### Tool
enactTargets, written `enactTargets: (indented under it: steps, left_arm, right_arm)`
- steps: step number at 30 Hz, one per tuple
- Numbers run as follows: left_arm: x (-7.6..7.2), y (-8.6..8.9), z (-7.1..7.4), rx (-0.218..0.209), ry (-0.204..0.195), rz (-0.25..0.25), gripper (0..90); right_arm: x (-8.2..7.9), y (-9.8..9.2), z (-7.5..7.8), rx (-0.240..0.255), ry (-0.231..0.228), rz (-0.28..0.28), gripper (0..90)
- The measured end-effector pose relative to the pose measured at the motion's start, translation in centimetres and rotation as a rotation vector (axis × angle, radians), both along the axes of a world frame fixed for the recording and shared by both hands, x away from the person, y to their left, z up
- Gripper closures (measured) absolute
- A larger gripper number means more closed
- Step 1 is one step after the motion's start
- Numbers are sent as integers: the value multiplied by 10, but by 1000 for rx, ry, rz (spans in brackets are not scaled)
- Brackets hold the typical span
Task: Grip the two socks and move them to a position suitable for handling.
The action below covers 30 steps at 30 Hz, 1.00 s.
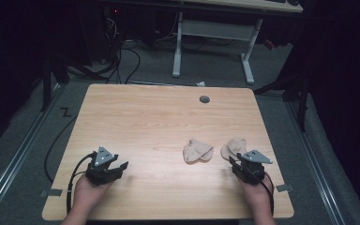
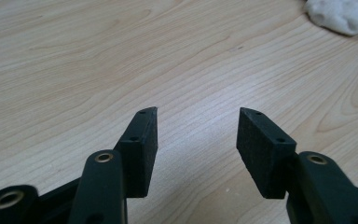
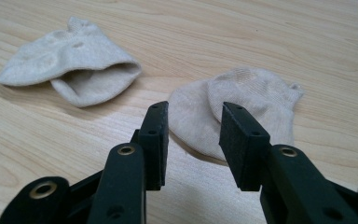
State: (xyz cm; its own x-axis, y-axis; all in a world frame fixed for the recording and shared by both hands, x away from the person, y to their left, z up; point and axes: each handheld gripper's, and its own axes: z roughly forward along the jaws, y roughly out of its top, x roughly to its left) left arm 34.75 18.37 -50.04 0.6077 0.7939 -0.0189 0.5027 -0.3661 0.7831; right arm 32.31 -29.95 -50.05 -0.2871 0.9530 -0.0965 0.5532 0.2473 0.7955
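Socks (image 3: 242,109) at the right gripper's (image 3: 193,114) twelve o'clock are lying limp and light, inviting a cuff pinch, while both grippers' jaws are gaping empty, left gripper (image 2: 198,116) included.

We see a pale wood table (image 1: 136,122) with a grey grommet (image 1: 204,99) at one o'clock. Two beige socks lie on it at four o'clock: one (image 1: 197,150) beside the other (image 1: 234,146).
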Motion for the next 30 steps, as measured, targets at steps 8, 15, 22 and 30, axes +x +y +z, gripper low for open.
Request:
enactTargets:
  steps: [8, 15, 22, 30]
  left_arm:
    - [3, 5, 3, -48, -2, -1, 458]
    - [0, 10, 6, -46, -15, 7, 447]
    - [-4, 13, 6, -63, -2, 13, 432]
    - [1, 8, 5, -81, -5, 11, 434]
  right_arm:
    - [3, -4, -1, 28, 12, -9, 650]
    - [2, -3, 3, 19, -1, 11, 670]
    - [4, -1, 9, 39, -15, 26, 758]
    - [34, -7, 12, 34, 13, 5, 900]
